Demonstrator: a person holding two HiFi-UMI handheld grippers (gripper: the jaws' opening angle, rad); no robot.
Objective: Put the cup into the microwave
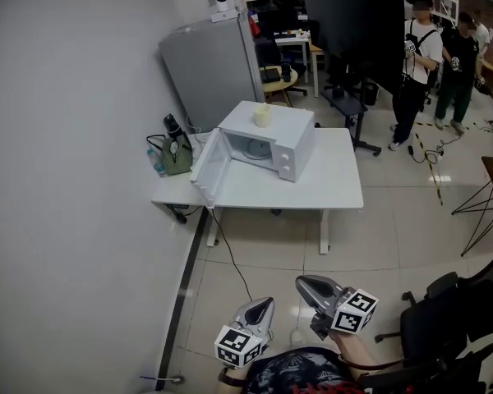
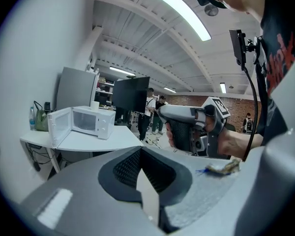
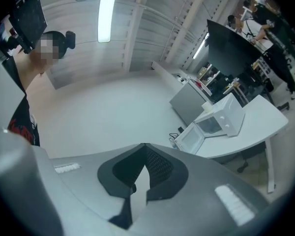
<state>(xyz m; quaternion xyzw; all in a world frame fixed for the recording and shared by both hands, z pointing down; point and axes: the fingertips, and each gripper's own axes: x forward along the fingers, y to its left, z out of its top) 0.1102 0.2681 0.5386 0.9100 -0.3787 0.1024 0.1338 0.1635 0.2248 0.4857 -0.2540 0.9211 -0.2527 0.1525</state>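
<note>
A pale cup [image 1: 262,116] stands on top of the white microwave [image 1: 276,144], whose door [image 1: 209,170] hangs open to the left. The microwave sits on a white table [image 1: 333,189] across the room. Low in the head view, far from the table, my left gripper [image 1: 267,302] and right gripper [image 1: 301,283] are both shut and hold nothing. The left gripper view looks past its closed jaws [image 2: 141,151] at the microwave [image 2: 86,122], the cup [image 2: 95,104] and the right gripper [image 2: 162,110]. The right gripper view shows its closed jaws [image 3: 145,149] and the microwave [image 3: 221,119].
A green bag with a bottle [image 1: 176,154] sits at the table's left end. A grey cabinet [image 1: 209,72] and a big black screen on a stand [image 1: 353,23] are behind it. Two people [image 1: 419,56] stand back right. A black chair [image 1: 444,318] is at my right, a cable [image 1: 230,261] on the floor.
</note>
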